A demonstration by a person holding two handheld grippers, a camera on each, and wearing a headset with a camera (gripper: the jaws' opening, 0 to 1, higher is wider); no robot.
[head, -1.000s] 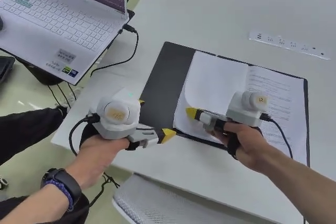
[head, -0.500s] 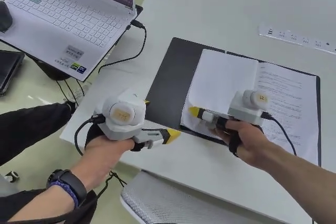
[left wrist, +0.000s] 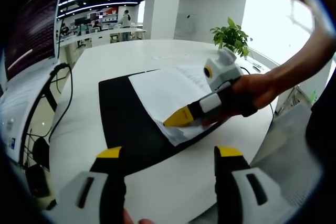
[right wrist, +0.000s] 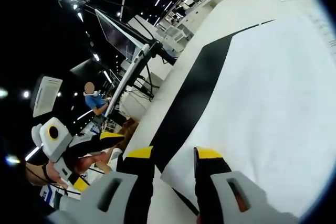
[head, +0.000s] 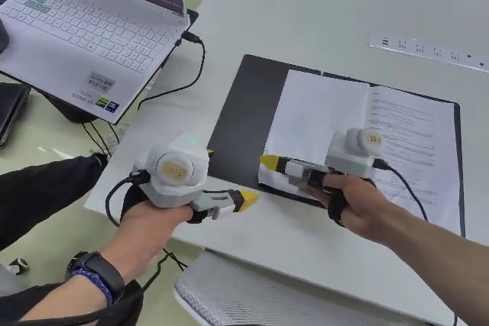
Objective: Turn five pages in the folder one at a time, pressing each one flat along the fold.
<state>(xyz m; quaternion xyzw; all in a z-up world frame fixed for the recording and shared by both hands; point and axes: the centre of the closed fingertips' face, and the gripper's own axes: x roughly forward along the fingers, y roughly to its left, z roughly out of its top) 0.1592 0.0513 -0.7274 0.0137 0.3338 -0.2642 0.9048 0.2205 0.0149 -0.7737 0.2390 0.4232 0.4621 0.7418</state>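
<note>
At the page's (head: 321, 124) near corner, the right gripper (head: 269, 163), jaws slightly apart, should press flat and sweep toward the fold (head: 365, 112) while the wide-spread left gripper (head: 246, 198) steadies the folder (head: 244, 112).

You're working with thin matt white paper pages (head: 325, 116), lying in a smooth matt black folder (head: 244, 112), sitting on a smooth white tabletop (head: 321, 13) showing a faint sheen

Black folder (head: 246, 116) lies open, white page (head: 321, 124) flat.
</note>
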